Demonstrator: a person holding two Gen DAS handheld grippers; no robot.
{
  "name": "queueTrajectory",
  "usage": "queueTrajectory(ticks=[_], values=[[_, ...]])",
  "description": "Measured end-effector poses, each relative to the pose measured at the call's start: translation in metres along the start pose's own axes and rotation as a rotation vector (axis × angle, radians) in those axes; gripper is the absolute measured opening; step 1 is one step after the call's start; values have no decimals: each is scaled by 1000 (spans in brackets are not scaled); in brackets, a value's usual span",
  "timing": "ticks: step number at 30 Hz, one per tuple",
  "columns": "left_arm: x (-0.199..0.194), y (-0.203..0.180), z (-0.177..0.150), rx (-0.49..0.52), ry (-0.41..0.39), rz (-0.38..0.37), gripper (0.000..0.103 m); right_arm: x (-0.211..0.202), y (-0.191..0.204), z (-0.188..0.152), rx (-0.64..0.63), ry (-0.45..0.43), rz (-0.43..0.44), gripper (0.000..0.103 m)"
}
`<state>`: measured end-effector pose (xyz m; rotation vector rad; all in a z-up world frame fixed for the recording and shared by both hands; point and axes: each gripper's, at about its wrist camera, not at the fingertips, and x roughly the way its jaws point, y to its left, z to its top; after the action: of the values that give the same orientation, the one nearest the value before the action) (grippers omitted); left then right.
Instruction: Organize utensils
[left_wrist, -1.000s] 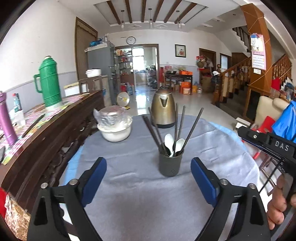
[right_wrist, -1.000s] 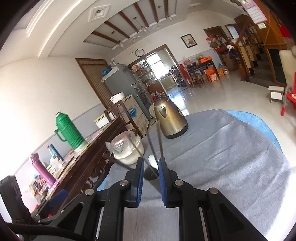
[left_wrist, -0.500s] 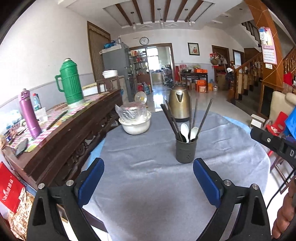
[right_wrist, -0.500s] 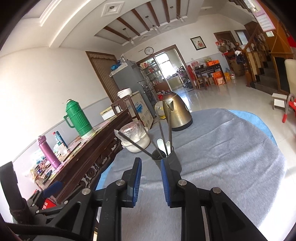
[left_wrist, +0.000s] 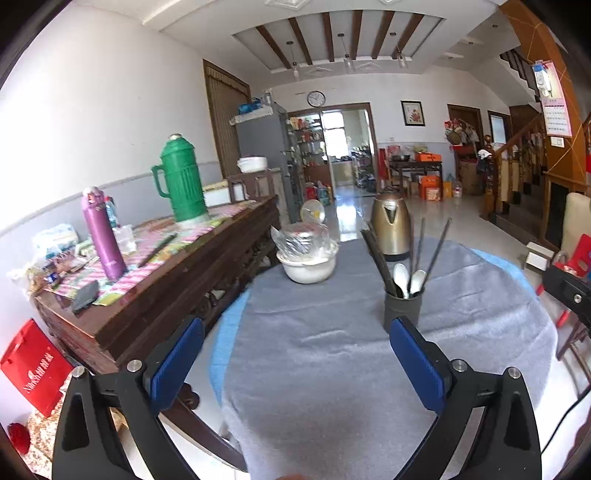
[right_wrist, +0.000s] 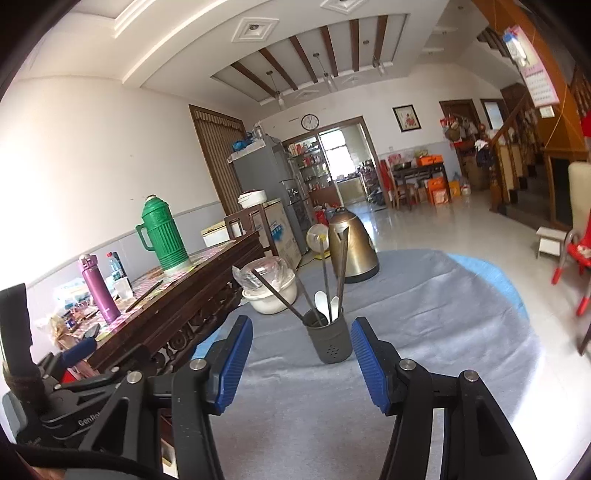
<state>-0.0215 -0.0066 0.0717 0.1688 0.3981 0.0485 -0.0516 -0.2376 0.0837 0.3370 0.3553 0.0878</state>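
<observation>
— What do we have nearest us?

— Our left hand-held gripper, black frame with ribbed blue rubber pads, jaws spread wide and still widening a little just now, nothing between them. It hangs over the round worktop, which is draped in a soft grey cloth with a pale blue layer showing at the rim.

— And the right one?

— Our right hand-held gripper has the same ribbed blue pads. Its jaws have just been opening and now stand apart, empty, touching nothing.

— Where are the utensils?

— Just beyond the pads, upright on the cloth, sits the dark grey cylindrical plastic holder with small holes in its wall. In it we see two glossy white spoons, bowls up, and several thin dark chopsticks fanning outward.

— Farther back?

— A white round bowl covered in crinkled clear plastic film to the left, then a smooth brass-coloured metal kettle at the far edge. Beside the worktop runs a carved dark wooden sideboard carrying a matte purple flask and a ribbed green thermos jug.
</observation>
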Motion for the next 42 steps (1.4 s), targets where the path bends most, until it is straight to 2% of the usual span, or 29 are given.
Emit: queueTrajectory(ticks=[4,9,17,23,32,42], values=[[-7,3,-1,6,-20,16,102,-6,3,-2,-14,7,-11,60],[-11,12,-3,-12,-1,19,102,-11,5,-9,-28,32,-42,60],[-13,20,-8,-27,23,16,102,-8,10,-23,-62,121,-91,60],[-11,21,-11,-37,50,8,102,-4,13,-30,-61,156,-88,60],[-3,22,-18,-54,105,1,102,-10,13,-33,-49,148,-86,60],[-6,21,-19,-39,95,2,102,-12,15,-31,-46,148,-79,60]])
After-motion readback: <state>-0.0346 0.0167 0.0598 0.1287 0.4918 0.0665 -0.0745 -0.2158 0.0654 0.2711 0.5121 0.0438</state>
